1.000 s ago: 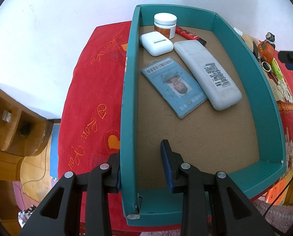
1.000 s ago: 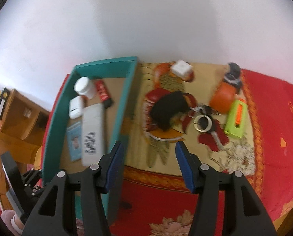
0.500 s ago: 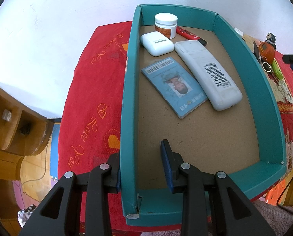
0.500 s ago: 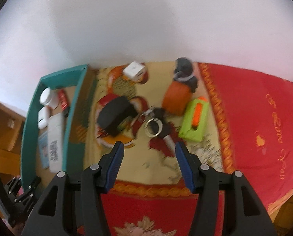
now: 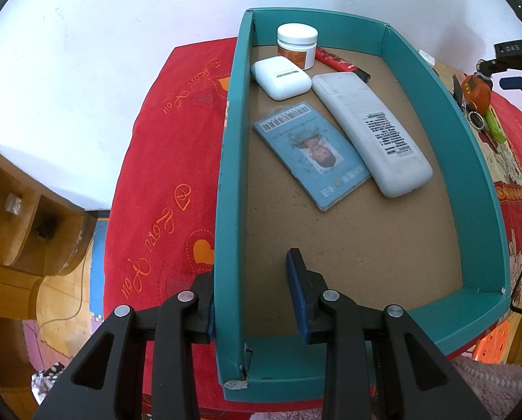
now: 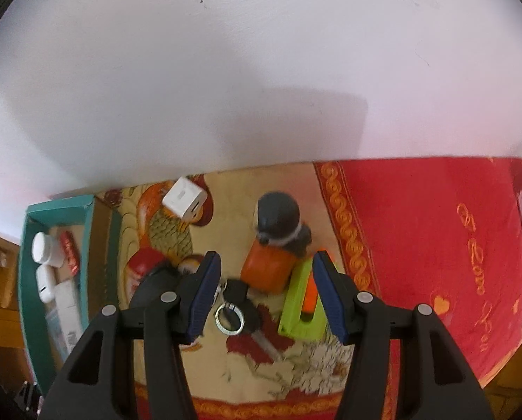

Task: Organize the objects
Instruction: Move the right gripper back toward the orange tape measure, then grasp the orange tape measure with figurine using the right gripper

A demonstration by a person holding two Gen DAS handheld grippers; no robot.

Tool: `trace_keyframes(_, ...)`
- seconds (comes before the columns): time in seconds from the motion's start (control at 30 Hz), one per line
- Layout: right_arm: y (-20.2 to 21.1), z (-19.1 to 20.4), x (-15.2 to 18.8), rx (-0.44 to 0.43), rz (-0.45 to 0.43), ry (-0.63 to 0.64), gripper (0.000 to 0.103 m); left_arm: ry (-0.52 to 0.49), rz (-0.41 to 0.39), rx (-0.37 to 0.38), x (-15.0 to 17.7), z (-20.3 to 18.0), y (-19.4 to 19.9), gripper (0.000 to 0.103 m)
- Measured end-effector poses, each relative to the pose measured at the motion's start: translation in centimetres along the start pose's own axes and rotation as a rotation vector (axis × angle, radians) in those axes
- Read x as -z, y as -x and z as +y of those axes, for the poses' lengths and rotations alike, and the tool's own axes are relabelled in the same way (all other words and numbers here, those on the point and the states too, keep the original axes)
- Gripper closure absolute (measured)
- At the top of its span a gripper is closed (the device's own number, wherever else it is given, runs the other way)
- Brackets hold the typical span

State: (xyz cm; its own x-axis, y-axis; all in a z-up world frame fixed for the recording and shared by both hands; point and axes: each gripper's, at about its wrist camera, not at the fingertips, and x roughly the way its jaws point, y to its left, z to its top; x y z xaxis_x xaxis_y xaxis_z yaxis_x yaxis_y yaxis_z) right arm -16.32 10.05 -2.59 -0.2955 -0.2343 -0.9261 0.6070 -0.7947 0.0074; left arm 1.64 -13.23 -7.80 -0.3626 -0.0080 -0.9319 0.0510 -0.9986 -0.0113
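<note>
The left tongs (image 5: 252, 295) are clamped on the left wall of the teal box (image 5: 231, 182), one pad outside, one inside, near the box's near corner. The right tongs (image 6: 266, 292) stand partly open and hold nothing, poised above the loose things on the cloth-covered surface (image 6: 418, 227). The box holds five things, all crowded toward its far end: one white jar (image 5: 297, 46) in the far left corner, one red lighter (image 5: 340, 63) beside it along the far wall, one white earbud case (image 5: 281, 77) just in front of the jar, one blue card (image 5: 311, 154) lying flat, and one white remote (image 5: 371, 133) alongside the card's right edge. The near half of the box floor is bare cardboard, with open room between the card and the near wall. Outside the box, the right wrist view shows one white cube charger (image 6: 185, 198) near the wall, one orange-and-grey toy figure (image 6: 275, 245), one green cutter (image 6: 303, 309) with an orange slider, touching the figure's right side, one key ring (image 6: 228, 318) with keys between the tong pads, and one dark object partly hidden behind the left pad. These lie in a cluster on the patterned middle of the cloth; the plain red stretch to the right is free up to the surface's edge.
</note>
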Motion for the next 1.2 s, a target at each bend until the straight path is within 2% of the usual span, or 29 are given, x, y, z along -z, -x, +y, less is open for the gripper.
trace_keyframes(0.23, -1.7, 0.0, -1.1, 0.083, 0.017, 0.020, 0.048, 0.000, 0.000, 0.000, 0.5, 0.5, 0.0, 0.071)
trace_keyframes(0.37, -2.9, -0.2, -1.2, 0.093, 0.040, 0.004, 0.048, -0.001, 0.000, 0.000, 0.6, 0.7, 0.1, 0.070)
trace_keyframes(0.43, -3.1, -0.5, -1.2, 0.099, 0.039, -0.013, 0.060, -0.002, -0.001, 0.000, 0.7, 0.7, 0.1, 0.070)
trace_keyframes(0.63, -3.6, 0.0, -1.2, 0.108, 0.054, 0.018, 0.060, -0.001, -0.001, 0.000, 0.9, 0.7, 0.2, 0.070)
trace_keyframes(0.97, -2.4, -1.4, -0.7, 0.052, 0.016, -0.011, 0.063, -0.003, -0.001, 0.000, 0.8, 0.8, 0.2, 0.070)
trace_keyframes(1.2, 0.8, -0.2, 0.5, 0.020, -0.046, 0.068, 0.063, -0.003, -0.001, -0.001, 0.8, 0.9, 0.2, 0.070)
